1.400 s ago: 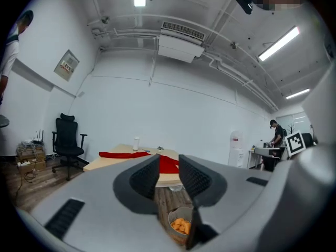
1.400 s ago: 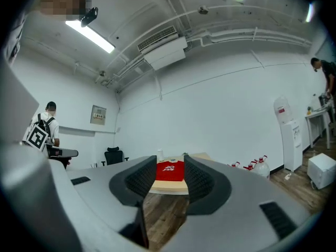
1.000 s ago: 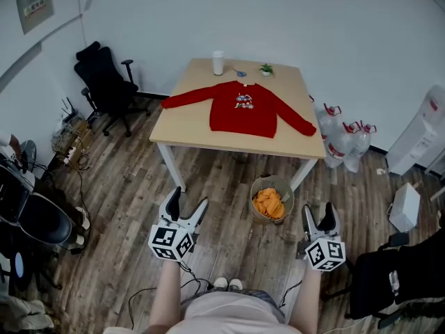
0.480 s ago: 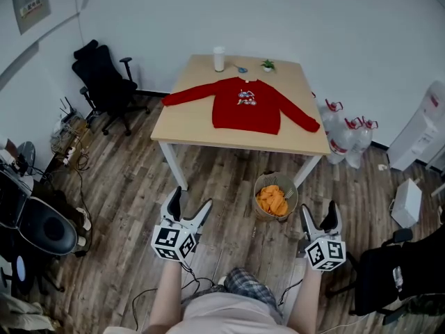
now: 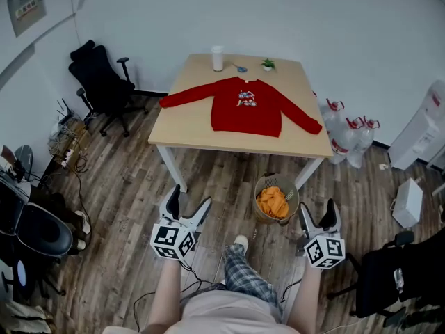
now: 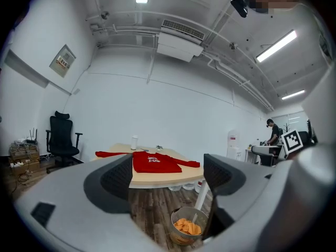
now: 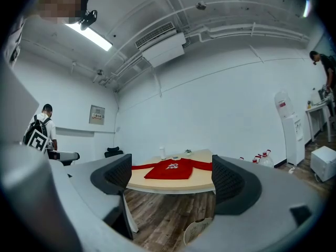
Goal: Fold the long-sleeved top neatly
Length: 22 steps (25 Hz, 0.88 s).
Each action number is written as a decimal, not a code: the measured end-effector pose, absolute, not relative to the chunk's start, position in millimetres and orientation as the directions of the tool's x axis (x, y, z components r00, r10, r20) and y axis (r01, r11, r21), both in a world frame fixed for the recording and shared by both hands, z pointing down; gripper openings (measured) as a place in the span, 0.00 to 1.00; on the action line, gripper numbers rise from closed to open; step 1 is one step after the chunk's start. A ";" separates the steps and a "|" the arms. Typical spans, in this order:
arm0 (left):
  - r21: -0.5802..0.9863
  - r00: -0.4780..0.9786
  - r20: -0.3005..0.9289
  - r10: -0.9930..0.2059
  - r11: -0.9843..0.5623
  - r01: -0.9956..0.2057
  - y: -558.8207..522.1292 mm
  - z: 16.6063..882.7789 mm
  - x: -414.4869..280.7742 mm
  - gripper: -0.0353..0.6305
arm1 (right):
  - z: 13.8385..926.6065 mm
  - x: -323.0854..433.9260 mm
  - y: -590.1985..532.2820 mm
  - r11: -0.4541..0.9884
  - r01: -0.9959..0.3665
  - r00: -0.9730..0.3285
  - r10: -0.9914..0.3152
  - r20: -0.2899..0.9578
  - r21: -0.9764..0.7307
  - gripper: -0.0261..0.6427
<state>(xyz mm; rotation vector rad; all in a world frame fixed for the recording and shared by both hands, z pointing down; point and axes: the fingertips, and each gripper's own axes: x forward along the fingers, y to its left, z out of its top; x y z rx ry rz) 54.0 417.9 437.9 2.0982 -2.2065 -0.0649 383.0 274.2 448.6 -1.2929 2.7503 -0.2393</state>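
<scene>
Head view: red long-sleeved top point(image 5: 247, 106) spread flat, front up, on pale wooden worktop point(image 5: 182, 127), both sleeves stretched out to the sides, collar toward the far wall. Beyond the collar: white cup point(image 5: 217, 58), small potted plant point(image 5: 268, 65), and between them a small blue thing point(image 5: 240, 69), too small to identify. Held low over the wood floor point(image 5: 125, 186): left gripper point(image 5: 189, 199) and right gripper point(image 5: 318, 211), well apart from the worktop, both pointing toward it. On the floor near the worktop's near right leg: wire basket point(image 5: 276, 199) with orange contents, between the two grippers. Black office chair point(image 5: 101, 82) left of the worktop; water bottles point(image 5: 348, 139) with red caps by the wall at right.

Left gripper view: jaws released, spread wide, nothing between the pads. Top point(image 6: 155, 163) seen far off through the gap, basket point(image 6: 186, 227) low in the same gap.

Right gripper view: jaws likewise spread wide, gripping nothing. Top point(image 7: 176, 169) in the distance on the worktop, framed between them, touched by neither gripper.
</scene>
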 end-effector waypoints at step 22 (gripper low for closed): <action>0.069 -0.126 0.037 -0.991 0.128 -0.989 112.0 441.3 -101.4 0.66 | 456.9 200.1 -47.3 0.696 -0.705 -0.702 -0.712 0.000 -0.136 0.72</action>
